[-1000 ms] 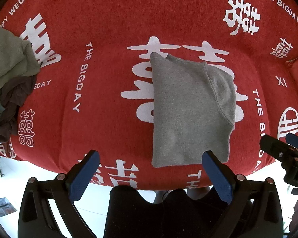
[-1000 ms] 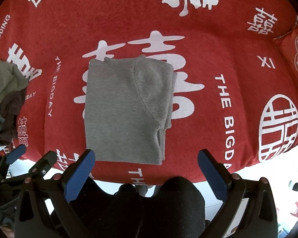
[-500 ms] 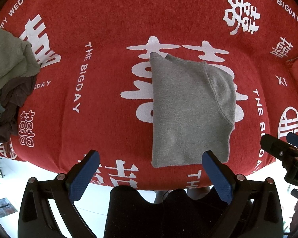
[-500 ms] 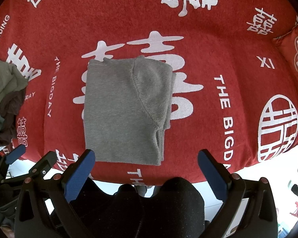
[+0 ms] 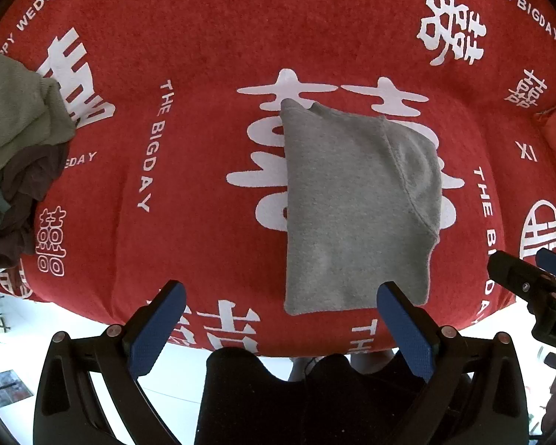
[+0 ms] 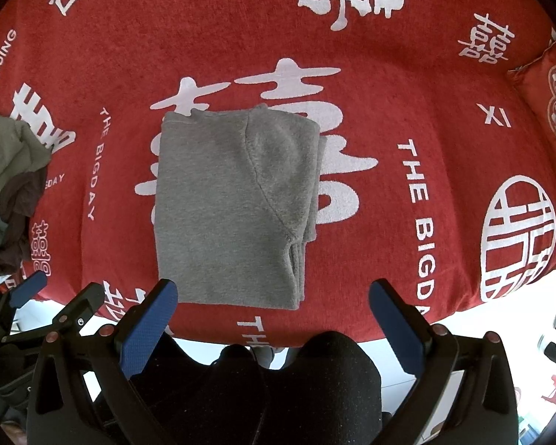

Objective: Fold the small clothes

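Item: grey knit garment [image 5: 352, 207], already folded into a compact rectangle with a sleeve layer turned over its right side. It lies flat at frame centre in both views, on the red printed cover [image 5: 211, 37].

Handling, judged: light, soft and limp with a fleecy, non-slippery surface; the stacked layers may slide apart if lifted by one corner. Best hold: the near bottom edge, pinching all layers at both corners.

Left gripper [image 5: 278, 328]: jaws spread wide, empty, low in frame, short of the hem.

Right gripper [image 6: 268, 324]: likewise spread, empty.

Pile of unfolded clothes [image 5: 15, 148]: far left edge, well apart.
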The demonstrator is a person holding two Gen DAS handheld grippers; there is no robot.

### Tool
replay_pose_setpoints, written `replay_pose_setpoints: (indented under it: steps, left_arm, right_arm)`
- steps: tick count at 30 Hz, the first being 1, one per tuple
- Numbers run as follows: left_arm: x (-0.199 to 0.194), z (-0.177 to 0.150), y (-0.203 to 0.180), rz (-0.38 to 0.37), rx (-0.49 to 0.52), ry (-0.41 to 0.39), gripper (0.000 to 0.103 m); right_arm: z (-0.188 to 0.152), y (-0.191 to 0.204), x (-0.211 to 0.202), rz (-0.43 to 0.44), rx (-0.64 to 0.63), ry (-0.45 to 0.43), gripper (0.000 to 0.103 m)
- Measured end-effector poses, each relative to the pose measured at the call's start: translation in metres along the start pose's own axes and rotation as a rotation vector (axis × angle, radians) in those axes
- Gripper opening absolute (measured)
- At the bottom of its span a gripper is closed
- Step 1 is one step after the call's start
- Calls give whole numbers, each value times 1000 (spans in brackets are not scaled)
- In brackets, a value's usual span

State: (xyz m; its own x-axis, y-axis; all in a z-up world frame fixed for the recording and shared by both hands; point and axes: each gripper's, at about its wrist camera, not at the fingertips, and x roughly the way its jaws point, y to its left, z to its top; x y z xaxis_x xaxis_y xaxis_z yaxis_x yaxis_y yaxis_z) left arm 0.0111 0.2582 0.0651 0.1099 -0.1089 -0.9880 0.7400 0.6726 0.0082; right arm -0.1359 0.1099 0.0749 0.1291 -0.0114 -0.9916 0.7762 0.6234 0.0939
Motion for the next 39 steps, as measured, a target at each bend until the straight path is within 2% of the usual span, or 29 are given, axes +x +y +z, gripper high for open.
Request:
replay_pose_setpoints:
  steps: [39]
  left_arm:
    - [5,-2,-1,-2,10,6,103]
  right_arm:
    - [1,-3,2,-3,2,3,103]
